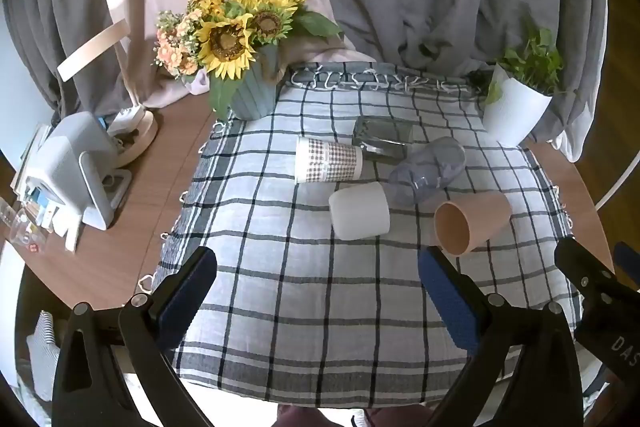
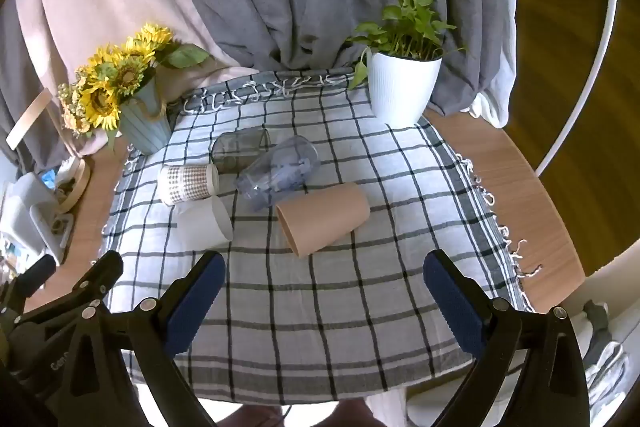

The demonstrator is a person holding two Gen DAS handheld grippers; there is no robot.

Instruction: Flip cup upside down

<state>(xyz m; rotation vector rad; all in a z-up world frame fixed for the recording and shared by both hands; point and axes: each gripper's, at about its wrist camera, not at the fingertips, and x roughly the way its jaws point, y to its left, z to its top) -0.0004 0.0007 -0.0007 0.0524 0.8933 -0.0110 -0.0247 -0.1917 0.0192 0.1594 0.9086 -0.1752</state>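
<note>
Above cloth [image 1: 304, 307] | left tongs [image 1: 316, 291], right tongs [image 2: 322, 291] | wide open, empty

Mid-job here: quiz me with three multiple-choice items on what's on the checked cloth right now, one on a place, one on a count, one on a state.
1. Where does the white potted plant stand?
A. far right corner of the checked cloth
B. near left corner
C. among the cups

2. How many cups lie on the cloth?
A. three
B. five
C. seven

3. How does the tan cup sit?
A. upright
B. upside down
C. on its side

Answers:
1 A: it stands at the cloth's far edge, on the right, opposite the sunflower vase.
2 B: tan, white cup, checked paper cup, clear bluish cup, dark glass.
3 C: its open mouth faces sideways, toward the left gripper; both it and the right gripper hang open and empty.
</note>
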